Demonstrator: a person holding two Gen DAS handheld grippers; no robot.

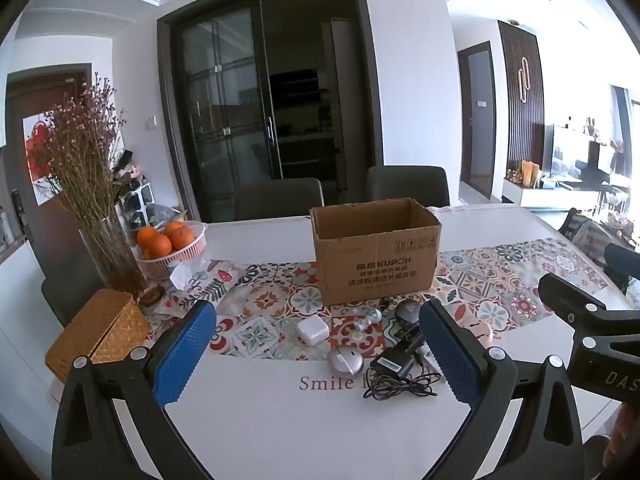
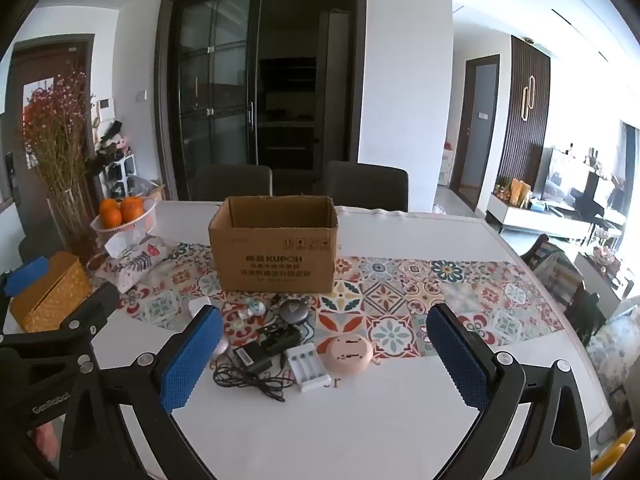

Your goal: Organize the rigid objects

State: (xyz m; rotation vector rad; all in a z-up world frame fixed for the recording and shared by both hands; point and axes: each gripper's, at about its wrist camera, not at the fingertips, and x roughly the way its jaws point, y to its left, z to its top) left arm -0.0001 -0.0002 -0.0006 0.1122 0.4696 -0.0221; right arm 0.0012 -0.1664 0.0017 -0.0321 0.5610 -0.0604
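Note:
An open cardboard box (image 1: pixel 376 254) stands on the patterned runner; it also shows in the right wrist view (image 2: pixel 276 254). In front of it lie small objects: a white charger cube (image 1: pixel 313 331), a silver round case (image 1: pixel 346 361), a black adapter with cable (image 1: pixel 394 366), a dark round case (image 2: pixel 293 311), a white battery holder (image 2: pixel 306 365) and a pink round device (image 2: pixel 349 354). My left gripper (image 1: pixel 320 354) is open and empty above the near table edge. My right gripper (image 2: pixel 326 360) is open and empty, hovering short of the objects.
A woven tissue box (image 1: pixel 98 334), a glass vase of dried flowers (image 1: pixel 110 254) and a basket of oranges (image 1: pixel 172 246) stand at the left. A floral pouch (image 2: pixel 134 266) lies beside them. Two chairs (image 1: pixel 408 186) stand behind the table.

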